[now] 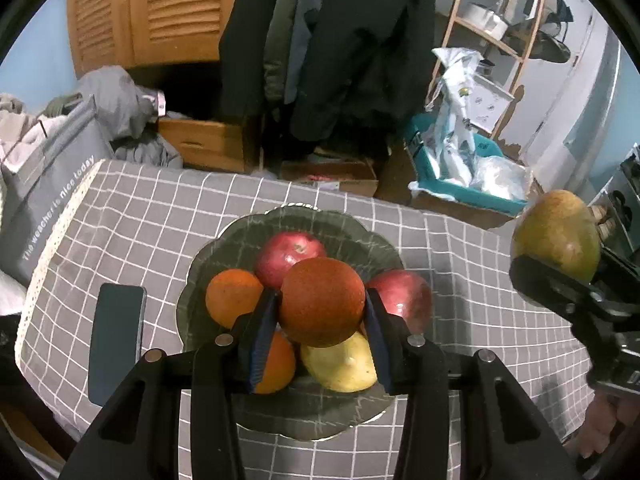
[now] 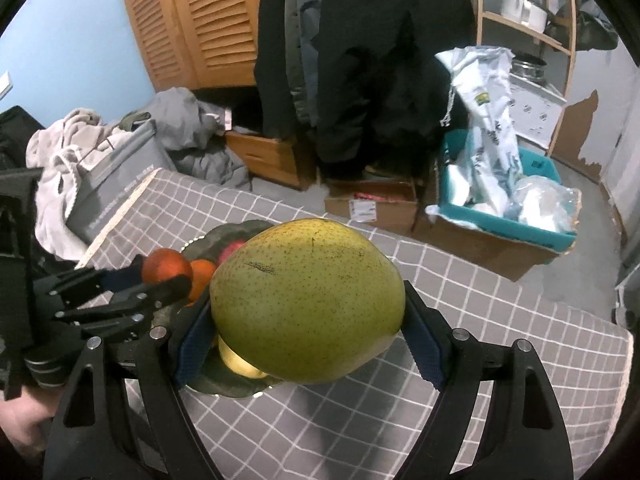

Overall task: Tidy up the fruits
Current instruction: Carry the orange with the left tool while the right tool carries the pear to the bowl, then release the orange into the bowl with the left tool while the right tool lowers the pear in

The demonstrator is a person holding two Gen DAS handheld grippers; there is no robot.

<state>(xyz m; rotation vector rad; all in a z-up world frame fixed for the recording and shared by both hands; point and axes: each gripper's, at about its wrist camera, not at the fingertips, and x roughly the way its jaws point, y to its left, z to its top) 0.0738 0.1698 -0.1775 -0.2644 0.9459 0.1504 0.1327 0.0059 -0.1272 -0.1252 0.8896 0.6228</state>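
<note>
Far left of the left gripper (image 1: 322,312), a grey bag (image 1: 52,208) reads "The weather is nice today". That gripper clamps an orange (image 1: 322,302) above the fruit plate (image 1: 208,264). The right gripper (image 2: 310,328), right of the plate, clamps a green pear (image 2: 308,300).

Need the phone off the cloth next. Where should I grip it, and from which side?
Take the phone across its two long edges near the middle, coming from above; it lies flat on the tablecloth, left of the plate, with both edges clear.
</note>
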